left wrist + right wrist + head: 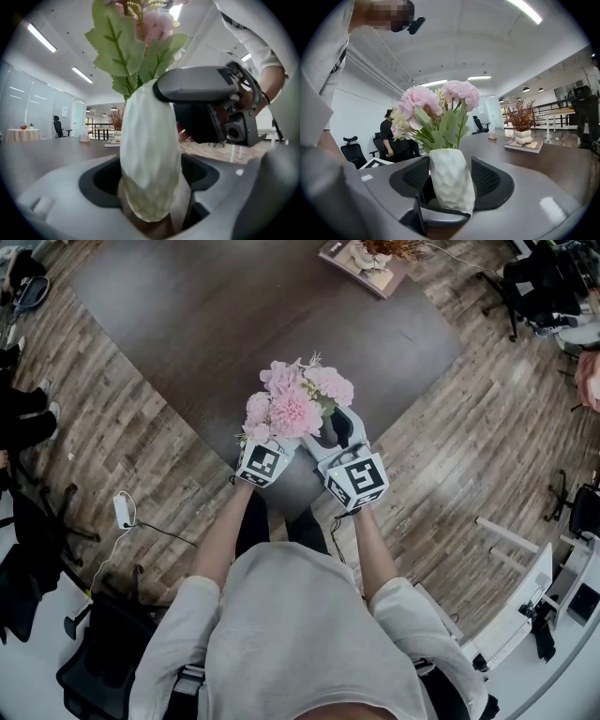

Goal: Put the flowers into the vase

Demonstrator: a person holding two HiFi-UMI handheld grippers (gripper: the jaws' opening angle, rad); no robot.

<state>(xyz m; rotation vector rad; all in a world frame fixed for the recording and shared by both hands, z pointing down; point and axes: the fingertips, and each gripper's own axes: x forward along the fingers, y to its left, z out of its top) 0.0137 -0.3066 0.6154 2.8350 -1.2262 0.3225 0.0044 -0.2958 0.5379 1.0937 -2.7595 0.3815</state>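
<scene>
A white dimpled vase (451, 180) holds pink flowers (295, 399) with green leaves (123, 51). It stands near the front corner of the dark table (187, 324), and in the head view the blooms mostly hide it. My left gripper (279, 441) reaches in from the left with the vase (150, 159) deep between its jaws and narrow dark gaps at either side. My right gripper (331, 435) comes in from the right, open. Its ribbed pads (487, 179) stand a little off the vase on both sides. In the left gripper view one right finger (201, 84) crosses by the vase's neck.
At the table's far edge a small cream vase of dried twigs (523, 136) stands on a book (370, 268). Office chairs (534, 287) ring the table on the wooden floor. A person in dark clothes (391, 136) stands behind the table.
</scene>
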